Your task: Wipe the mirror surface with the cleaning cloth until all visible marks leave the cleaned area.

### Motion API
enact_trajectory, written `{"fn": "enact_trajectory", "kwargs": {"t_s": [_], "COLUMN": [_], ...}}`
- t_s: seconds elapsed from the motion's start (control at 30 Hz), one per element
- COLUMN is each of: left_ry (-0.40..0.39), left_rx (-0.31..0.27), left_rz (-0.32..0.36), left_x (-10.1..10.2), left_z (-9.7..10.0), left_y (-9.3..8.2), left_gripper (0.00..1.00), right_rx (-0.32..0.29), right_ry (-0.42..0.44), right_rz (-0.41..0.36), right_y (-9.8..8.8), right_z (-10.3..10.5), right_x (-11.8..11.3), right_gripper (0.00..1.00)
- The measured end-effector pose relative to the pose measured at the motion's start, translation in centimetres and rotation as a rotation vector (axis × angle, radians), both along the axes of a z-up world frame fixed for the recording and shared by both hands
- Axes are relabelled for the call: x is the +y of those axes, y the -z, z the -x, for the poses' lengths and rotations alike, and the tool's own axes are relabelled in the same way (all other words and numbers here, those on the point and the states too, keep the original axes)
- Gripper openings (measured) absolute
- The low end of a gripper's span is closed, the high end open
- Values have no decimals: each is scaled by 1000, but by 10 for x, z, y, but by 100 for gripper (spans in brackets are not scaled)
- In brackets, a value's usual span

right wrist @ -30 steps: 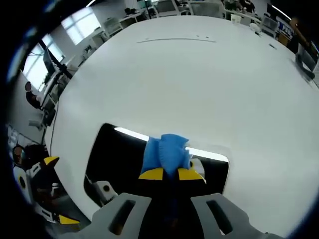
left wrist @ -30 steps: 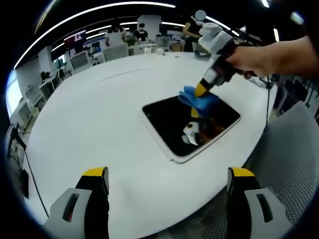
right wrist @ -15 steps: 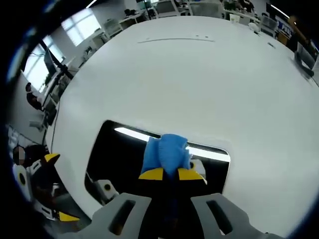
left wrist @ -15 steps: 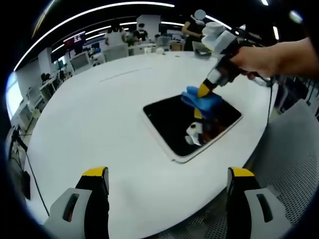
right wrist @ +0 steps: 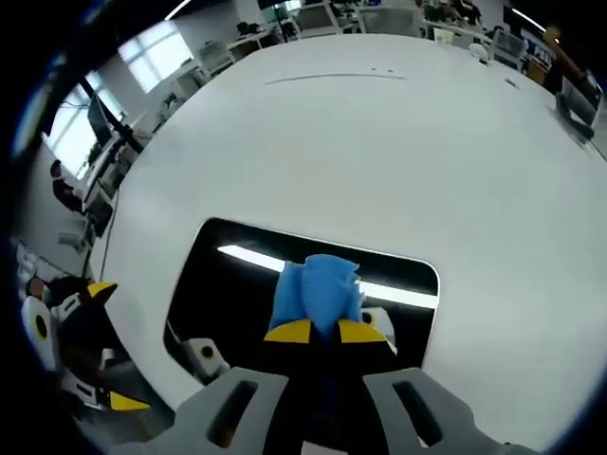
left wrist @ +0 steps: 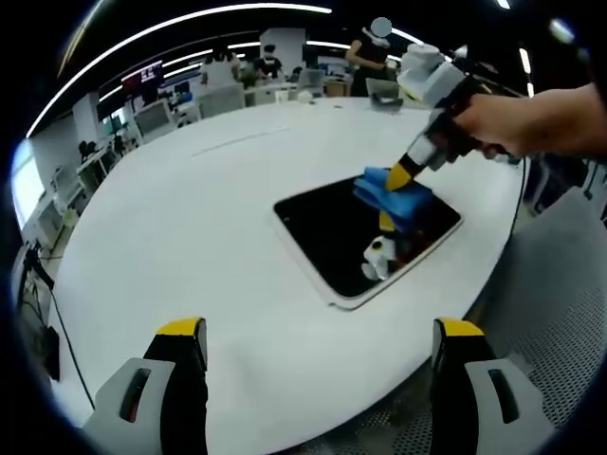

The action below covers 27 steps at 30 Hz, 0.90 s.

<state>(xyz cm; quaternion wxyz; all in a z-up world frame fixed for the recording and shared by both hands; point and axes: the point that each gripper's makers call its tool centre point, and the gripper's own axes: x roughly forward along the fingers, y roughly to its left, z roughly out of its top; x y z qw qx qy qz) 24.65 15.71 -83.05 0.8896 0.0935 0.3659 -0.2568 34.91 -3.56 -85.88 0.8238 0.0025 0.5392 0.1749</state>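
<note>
With jaws clamped on the blue cloth (right wrist: 317, 289), right gripper (right wrist: 318, 332) pressing it flat onto mirror (left wrist: 327, 227) for wiping; left gripper (left wrist: 318, 355) held clear over bench (left wrist: 190, 218), jaws wide.

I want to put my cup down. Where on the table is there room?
The white table is bare from the mirror out to its far edge. It is crowded only on the mirror, where the right gripper presses the blue cloth.

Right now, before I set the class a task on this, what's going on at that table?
A person's right hand-held gripper pinches a blue cleaning cloth and presses it on a dark rectangular mirror lying flat on the white round table. The left hand-held gripper hangs open near the table's edge, holding nothing.
</note>
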Motion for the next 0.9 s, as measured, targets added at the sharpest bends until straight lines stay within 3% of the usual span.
{"fn": "enact_trajectory", "kwargs": {"t_s": [0.9], "left_ry": [2], "left_rx": [0], "left_rz": [-14], "left_x": [0], "left_z": [0], "left_y": [2], "left_gripper": [99], "right_rx": [-17], "right_ry": [14], "right_rz": [-45], "right_y": [-1], "right_z": [36], "right_x": [-2], "right_gripper": [2]}}
